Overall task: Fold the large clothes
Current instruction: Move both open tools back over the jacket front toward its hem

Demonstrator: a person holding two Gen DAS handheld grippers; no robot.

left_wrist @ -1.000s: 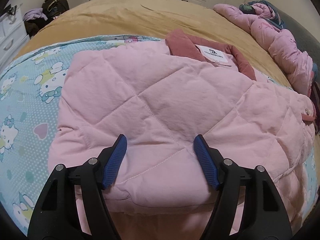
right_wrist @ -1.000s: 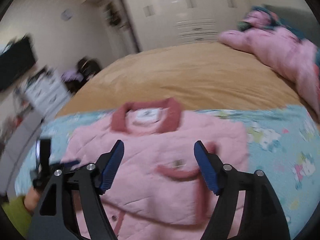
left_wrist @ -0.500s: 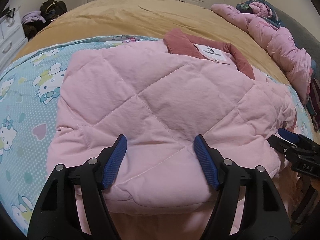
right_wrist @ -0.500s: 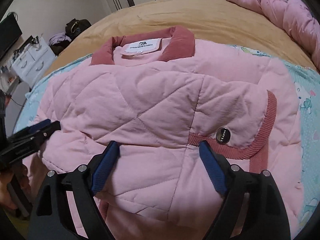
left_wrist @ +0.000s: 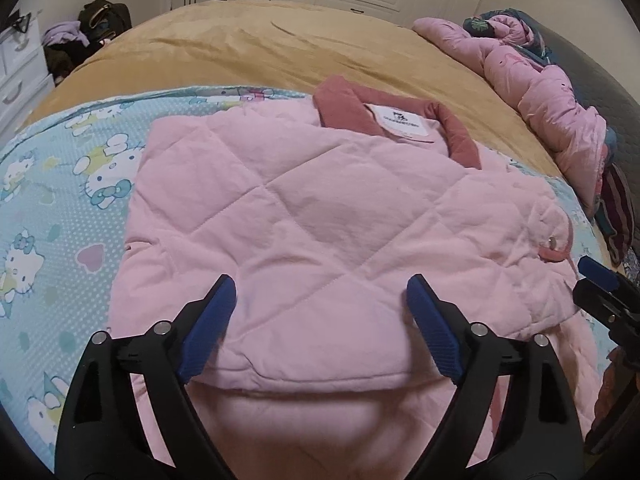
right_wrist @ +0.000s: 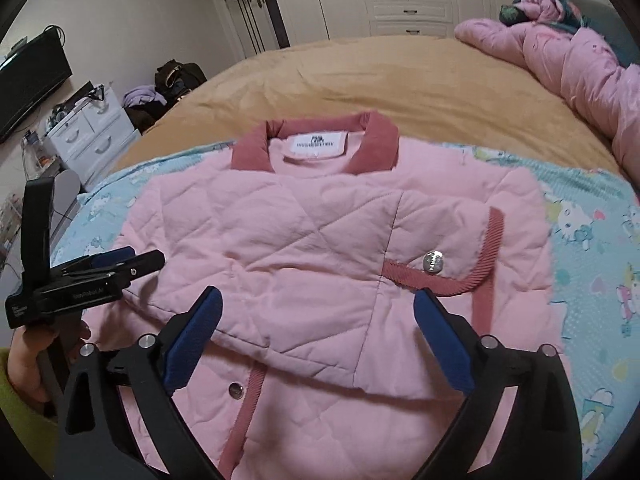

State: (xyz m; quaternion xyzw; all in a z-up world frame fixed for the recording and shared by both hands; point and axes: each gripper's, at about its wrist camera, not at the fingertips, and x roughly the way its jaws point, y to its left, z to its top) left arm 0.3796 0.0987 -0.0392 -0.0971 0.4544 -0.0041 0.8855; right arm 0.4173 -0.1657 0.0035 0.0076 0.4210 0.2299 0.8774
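Right wrist view: pink jacket [right_wrist: 320,248] lies at frame centre on the bed [right_wrist: 360,76], sides folded in. Right tool [right_wrist: 316,316] and left tool [left_wrist: 320,308] have just been opening, empty. Advice: pinch the lower hem at both corners, lift evenly toward the collar [right_wrist: 376,140].

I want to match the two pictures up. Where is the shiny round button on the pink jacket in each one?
Left wrist view: the button sits far right, halfway down, on the pink jacket, near its dark pink trim.
Right wrist view: the button sits right of centre, above the right blue finger.
Shared landmark: the white label inside the dark pink collar.
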